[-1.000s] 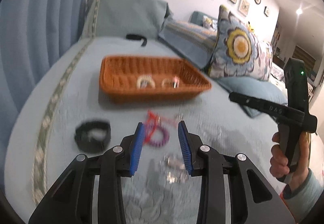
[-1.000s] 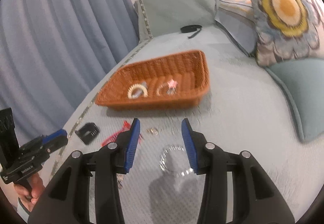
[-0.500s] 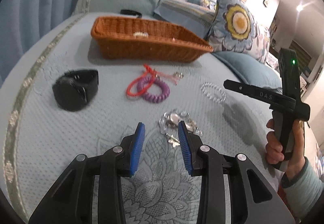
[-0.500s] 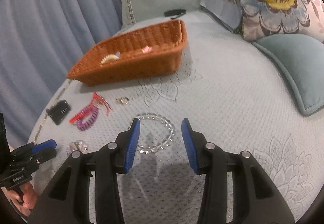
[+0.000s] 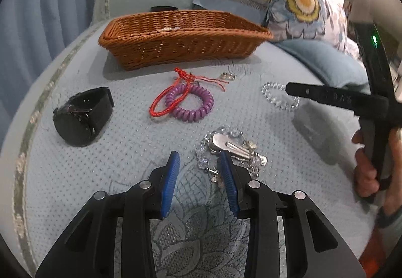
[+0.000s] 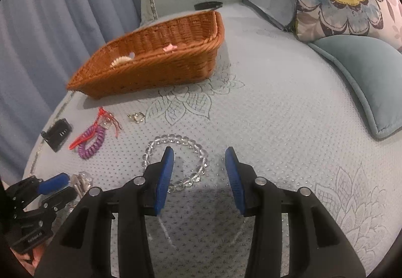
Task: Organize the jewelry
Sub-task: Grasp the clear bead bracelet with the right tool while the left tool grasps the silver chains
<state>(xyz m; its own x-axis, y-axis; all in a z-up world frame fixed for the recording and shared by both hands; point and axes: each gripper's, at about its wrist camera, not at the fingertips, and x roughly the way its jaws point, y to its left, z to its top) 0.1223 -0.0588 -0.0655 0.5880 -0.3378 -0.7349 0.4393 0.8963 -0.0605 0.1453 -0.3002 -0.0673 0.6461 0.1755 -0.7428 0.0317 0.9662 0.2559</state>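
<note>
Jewelry is lying mostly loose on the pale blue bedspread (image 6: 276,107), so sorting is looking early-stage: only two small pieces are sitting inside the wicker basket (image 6: 160,69), a cream beaded one (image 6: 121,60) and a pink one (image 6: 169,47). Still outside and waiting: black watch (image 5: 84,116), red cord bracelet (image 5: 173,92) overlapping the purple coil band (image 5: 192,104), a small metal charm (image 5: 227,75) near the basket, the clear bead bracelet (image 6: 176,161), and a tangled pile of crystal pieces with a silver clip (image 5: 230,149). Left gripper (image 5: 199,172) is hovering low with jaws open and empty, its right finger just beside that crystal pile. Right gripper (image 6: 198,167) is also open and empty, its left finger sitting over the bead bracelet loop, not gripping. Judging by this, roughly six pieces are remaining, with both tools lining up for pickups.
</note>
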